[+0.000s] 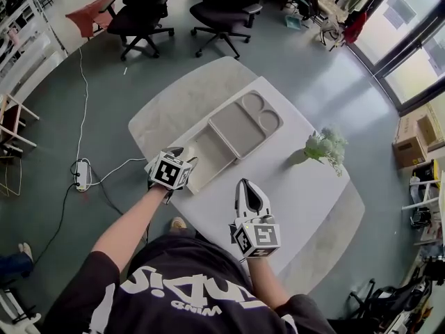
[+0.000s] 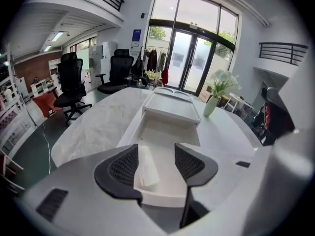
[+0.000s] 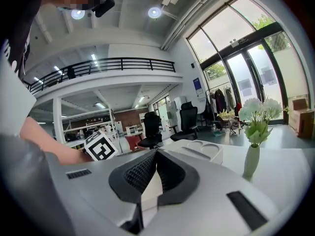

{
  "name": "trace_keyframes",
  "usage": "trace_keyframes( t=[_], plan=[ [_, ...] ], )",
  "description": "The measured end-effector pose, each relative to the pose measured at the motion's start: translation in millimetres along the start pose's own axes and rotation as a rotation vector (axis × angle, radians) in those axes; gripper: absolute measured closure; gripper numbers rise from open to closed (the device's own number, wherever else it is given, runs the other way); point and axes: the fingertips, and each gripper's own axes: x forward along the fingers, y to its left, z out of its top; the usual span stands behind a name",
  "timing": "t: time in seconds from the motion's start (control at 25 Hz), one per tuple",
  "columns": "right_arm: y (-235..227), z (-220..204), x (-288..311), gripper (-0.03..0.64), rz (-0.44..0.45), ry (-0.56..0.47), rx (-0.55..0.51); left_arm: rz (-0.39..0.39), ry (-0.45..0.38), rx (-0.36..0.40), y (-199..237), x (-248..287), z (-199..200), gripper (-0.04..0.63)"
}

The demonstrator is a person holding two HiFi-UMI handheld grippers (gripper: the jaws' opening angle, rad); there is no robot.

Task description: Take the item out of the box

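The left gripper (image 2: 156, 150) has its 2 jaws wide apart at the near end of the open box (image 2: 167, 132). The white item (image 2: 146, 167) lies inside the box between them, close beside the left-hand jaw and clamped by neither, while beyond the tips a lid (image 2: 172, 109) rests across the box's far end. To its right, the right gripper (image 3: 156, 154) hovers over the table (image 1: 299, 186) with its jaws narrowed until the tips meet, holding nothing, and a vase of flowers (image 3: 251, 161) stands ahead and to its right.
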Motion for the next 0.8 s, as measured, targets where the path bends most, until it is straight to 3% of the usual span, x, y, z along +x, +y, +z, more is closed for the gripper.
trace_keyframes(
  t=[0.24,0.52,0.64,0.8],
  plan=[
    [-7.6,-2.8,3.6,0.595,-0.009,0.010,0.001,0.032,0.139,0.081,7.4,28.5,-11.3,0.360],
    [-17.9,-7.7,4.8,0.595,-0.033,0.021,0.008,0.046,0.337,0.098,12.5,50.7,-28.4,0.362],
    [-20.0,-8.2,4.7,0.595,-0.041,0.022,0.012,0.022,0.329,0.129,9.0,61.2,-19.7,0.372],
    [-23.8,-8.4,5.0,0.595,-0.053,0.022,0.018,-0.009,0.397,0.145,1.8,68.9,-33.1,0.383]
  ],
)
